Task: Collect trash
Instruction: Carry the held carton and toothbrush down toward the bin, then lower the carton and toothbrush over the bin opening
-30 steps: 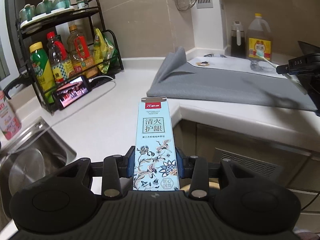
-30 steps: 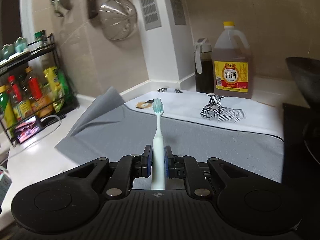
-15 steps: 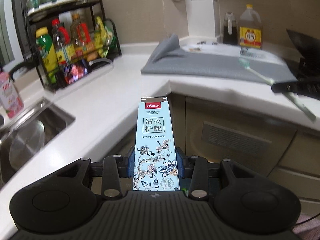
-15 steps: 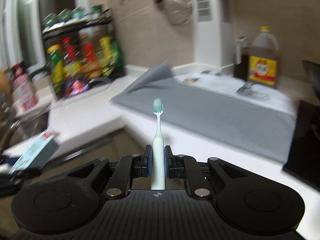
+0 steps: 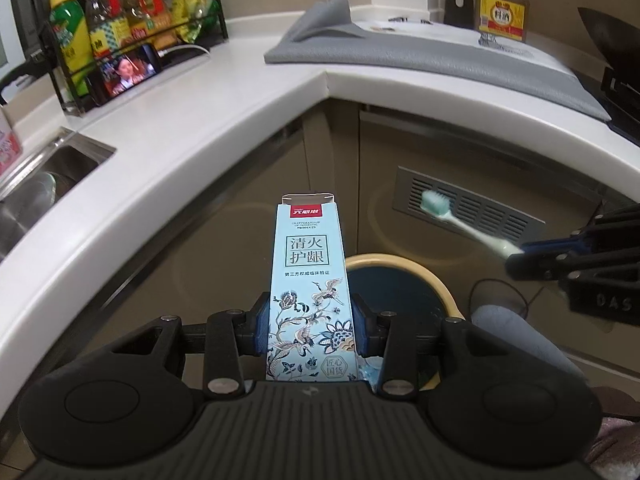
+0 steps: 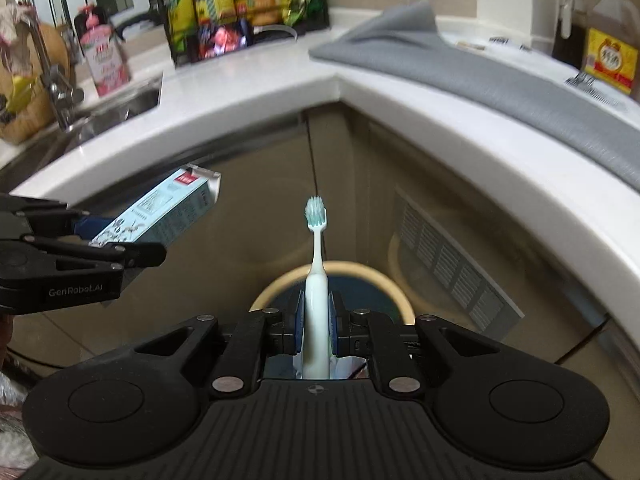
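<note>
The left gripper [image 5: 309, 326] clamps the toothpaste box [image 5: 309, 280]; the right gripper [image 6: 316, 326] pinches the toothbrush [image 6: 316, 264]. Both have dropped from above the counter [image 5: 224, 112] past its inner corner and now hang over the bin [image 5: 434, 280]: ready for release.

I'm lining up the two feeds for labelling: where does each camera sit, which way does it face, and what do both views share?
Left wrist: sits on the left gripper, facing down past the toothpaste box it clamps toward the bin; the right gripper shows at right.
Right wrist: sits on the right gripper, facing down past its clamped toothbrush toward the bin; the left gripper shows at left.
Shared: bin, white counter, grey mat, box, toothbrush.
</note>
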{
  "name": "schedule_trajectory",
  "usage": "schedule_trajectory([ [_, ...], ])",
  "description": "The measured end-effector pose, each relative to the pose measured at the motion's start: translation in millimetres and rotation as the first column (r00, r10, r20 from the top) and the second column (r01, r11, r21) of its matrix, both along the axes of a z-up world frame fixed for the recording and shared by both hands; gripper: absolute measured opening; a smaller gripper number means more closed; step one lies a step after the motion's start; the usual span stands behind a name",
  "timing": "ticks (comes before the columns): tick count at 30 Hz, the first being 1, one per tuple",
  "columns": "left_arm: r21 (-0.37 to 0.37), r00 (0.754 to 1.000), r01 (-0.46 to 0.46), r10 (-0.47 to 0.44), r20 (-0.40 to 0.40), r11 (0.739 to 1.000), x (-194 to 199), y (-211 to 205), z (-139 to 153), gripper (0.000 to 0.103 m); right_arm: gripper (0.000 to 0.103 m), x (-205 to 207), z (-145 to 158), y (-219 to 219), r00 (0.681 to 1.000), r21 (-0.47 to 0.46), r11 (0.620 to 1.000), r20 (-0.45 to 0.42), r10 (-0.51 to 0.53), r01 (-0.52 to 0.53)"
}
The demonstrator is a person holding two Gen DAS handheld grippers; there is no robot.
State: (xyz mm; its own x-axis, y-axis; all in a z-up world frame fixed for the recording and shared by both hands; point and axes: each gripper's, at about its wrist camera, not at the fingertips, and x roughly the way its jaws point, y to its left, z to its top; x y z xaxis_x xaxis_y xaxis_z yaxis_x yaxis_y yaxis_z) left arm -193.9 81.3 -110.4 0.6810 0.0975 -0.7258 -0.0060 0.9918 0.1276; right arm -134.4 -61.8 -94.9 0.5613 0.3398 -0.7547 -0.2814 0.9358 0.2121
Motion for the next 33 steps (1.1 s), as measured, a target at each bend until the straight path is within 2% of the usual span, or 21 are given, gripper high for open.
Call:
schedule_trajectory([
  [19, -0.053, 0.989, 0.022, -0.029, -0.145, 0.998, 39.6, -4.5, -41.6, 0.044, 0.014, 35.7, -52.0, 6.6, 0.981, -0.013, 1.0, -0.192, 0.003, -0.005],
  [33, -0.08, 0.98, 0.017, -0.032, -0.195, 0.997, 62.9, -0.6, -63.7, 0.044, 0.014, 54.0, -79.3, 7.9, 0.953, 0.004, 0.999, -0.301, -0.032, 0.035],
])
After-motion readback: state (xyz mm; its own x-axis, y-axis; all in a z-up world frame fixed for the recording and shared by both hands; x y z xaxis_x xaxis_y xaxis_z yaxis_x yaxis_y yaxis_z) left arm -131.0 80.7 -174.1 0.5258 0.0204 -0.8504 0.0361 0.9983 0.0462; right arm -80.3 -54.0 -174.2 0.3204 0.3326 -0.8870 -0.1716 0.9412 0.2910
